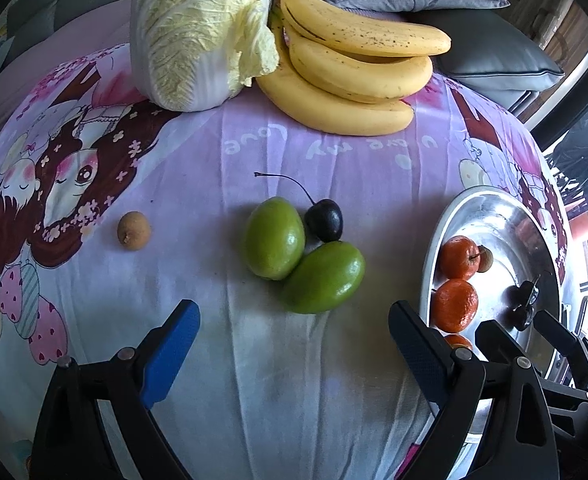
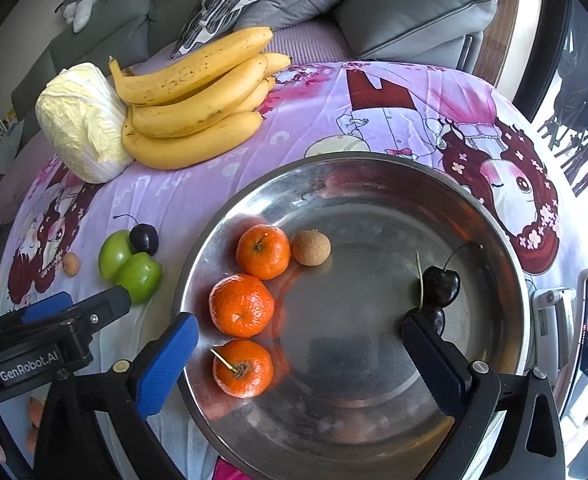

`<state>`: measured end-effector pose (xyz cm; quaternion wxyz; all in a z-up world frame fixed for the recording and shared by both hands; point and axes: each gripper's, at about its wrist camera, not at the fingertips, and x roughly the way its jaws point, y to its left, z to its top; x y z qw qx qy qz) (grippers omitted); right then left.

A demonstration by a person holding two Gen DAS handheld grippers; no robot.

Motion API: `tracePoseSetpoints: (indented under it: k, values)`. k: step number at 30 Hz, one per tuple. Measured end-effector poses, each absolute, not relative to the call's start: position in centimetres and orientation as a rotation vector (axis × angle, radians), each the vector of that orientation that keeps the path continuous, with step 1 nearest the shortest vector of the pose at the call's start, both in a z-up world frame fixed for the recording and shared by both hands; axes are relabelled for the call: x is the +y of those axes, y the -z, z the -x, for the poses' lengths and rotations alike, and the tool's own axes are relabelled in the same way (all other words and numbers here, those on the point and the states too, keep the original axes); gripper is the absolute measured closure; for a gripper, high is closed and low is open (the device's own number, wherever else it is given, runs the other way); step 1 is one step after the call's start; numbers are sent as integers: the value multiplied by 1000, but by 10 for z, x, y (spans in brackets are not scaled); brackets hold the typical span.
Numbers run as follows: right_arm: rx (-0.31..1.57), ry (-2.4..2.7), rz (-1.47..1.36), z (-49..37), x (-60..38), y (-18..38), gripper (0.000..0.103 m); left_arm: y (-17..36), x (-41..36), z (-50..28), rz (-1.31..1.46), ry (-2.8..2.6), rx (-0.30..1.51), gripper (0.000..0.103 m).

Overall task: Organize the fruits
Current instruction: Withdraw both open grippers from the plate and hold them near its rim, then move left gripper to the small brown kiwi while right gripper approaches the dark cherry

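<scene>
We hold our left tongs (image 1: 289, 348) spread and empty above the bare cloth of the surface (image 1: 253, 380), just before the two green fruits (image 1: 302, 252) that touch a dark cherry (image 1: 325, 219). Our right tongs (image 2: 298, 356) also gape with nothing between them, over the near rim of the steel bowl (image 2: 510, 240). Inside it, three oranges (image 2: 241, 305) lie along the left wall and two cherries (image 2: 440, 286) at the right, with the middle free.

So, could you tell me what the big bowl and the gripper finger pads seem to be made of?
The bowl looks like polished metal, probably stainless steel: silvery, mirroring the tangerines. The finger pads look like matte blue rubber or plastic with fine dimpled texture; which one is unclear.
</scene>
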<state>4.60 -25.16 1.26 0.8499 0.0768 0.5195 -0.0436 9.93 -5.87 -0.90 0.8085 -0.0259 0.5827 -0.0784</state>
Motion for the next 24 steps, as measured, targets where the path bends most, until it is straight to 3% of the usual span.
tracePoseSetpoints:
  k: [24]
  values:
    - [1098, 64, -103, -53, -223, -31, 0, 4, -40, -98, 78, 150, 1222, 8]
